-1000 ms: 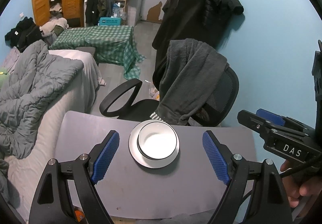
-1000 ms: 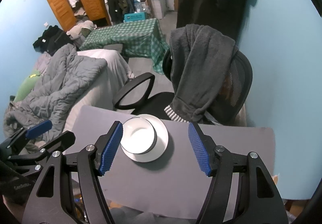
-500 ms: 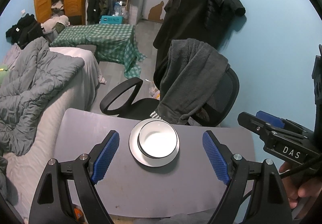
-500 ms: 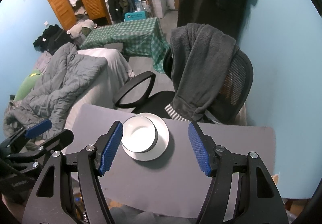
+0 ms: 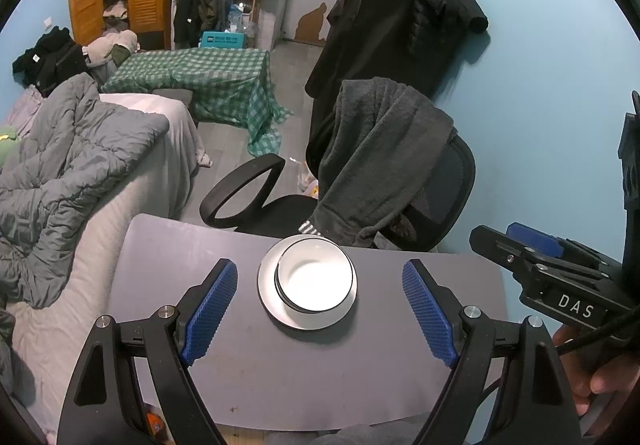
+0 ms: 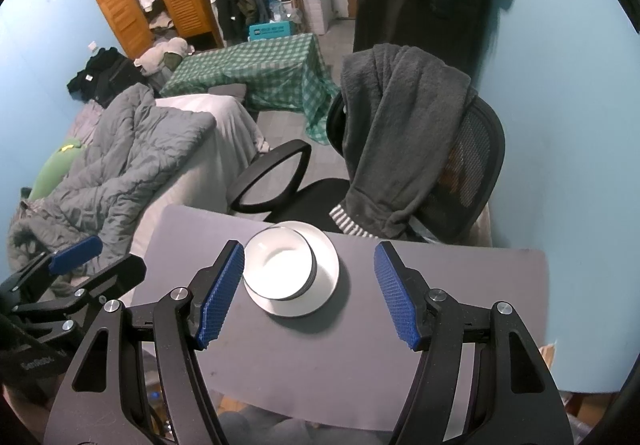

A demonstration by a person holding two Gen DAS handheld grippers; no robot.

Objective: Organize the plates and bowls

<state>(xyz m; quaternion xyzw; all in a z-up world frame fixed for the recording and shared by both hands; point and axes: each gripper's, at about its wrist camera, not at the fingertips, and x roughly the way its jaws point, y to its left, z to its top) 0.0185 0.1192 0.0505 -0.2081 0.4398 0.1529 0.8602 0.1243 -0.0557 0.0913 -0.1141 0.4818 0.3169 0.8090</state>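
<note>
We see a flat grey bench with a black office chair at its far side, a dark grey fleece hung over it. Near the far edge of the bench sits a round white plate, and a white bowl with a dark rim rests on it. Our left claw and right claw both hang above the near side, blue pads wide apart, holding nothing.
</note>
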